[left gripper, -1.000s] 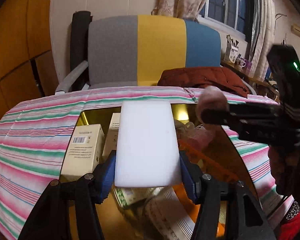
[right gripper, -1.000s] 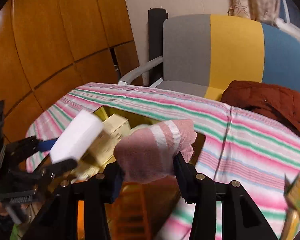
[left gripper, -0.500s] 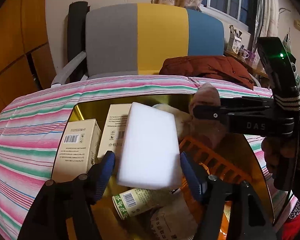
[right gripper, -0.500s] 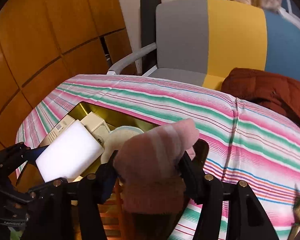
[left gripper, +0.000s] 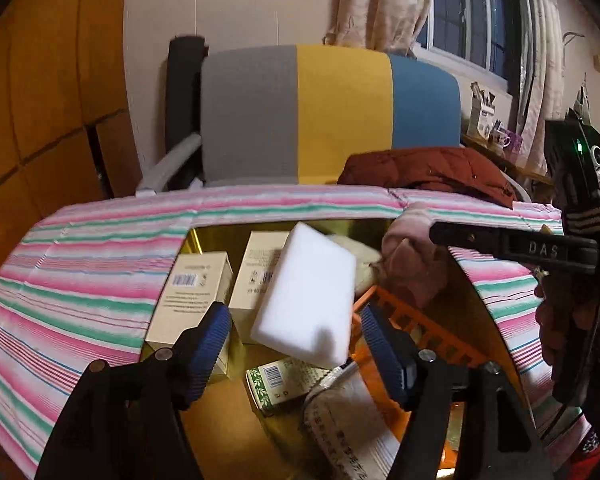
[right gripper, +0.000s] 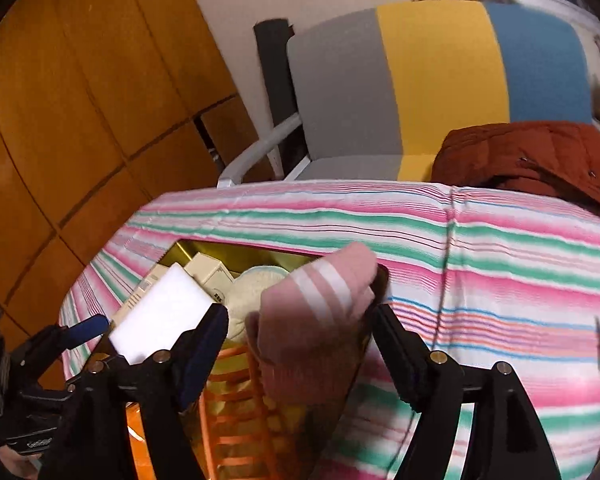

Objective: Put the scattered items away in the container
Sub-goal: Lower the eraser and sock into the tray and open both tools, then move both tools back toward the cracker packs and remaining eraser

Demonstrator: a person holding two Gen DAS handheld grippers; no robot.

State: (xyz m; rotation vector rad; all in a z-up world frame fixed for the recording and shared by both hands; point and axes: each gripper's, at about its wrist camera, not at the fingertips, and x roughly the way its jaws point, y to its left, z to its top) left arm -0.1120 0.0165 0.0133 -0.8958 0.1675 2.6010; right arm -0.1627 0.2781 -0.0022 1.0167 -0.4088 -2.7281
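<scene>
A white sponge block (left gripper: 308,296) hangs tilted between the blue pads of my left gripper (left gripper: 295,316), loose over the gold container (left gripper: 204,236). The left gripper's jaws stand wide, the left pad clear of the block. A pink sock with white stripes (right gripper: 316,320) sags between the fingers of my right gripper (right gripper: 298,316), whose jaws are opening and whose pads do not press on it. The sock droops over the container's right rim (right gripper: 228,250). In the left wrist view, the sock (left gripper: 412,248) lies below the right gripper's black finger (left gripper: 520,248).
Inside the container lie two cream boxes (left gripper: 192,292), a green-labelled carton (left gripper: 276,384), an orange slatted rack (left gripper: 420,328) and a paper packet (left gripper: 348,420). A striped cloth (left gripper: 80,272) covers the table. Behind it stand a grey, yellow and blue chair (left gripper: 340,112) and a rust jacket (left gripper: 428,172).
Both grippers' jaws have opened. The sponge has come free of the left pads and tipped over. The sock has slipped loose from the right pads and sagged toward the container.
</scene>
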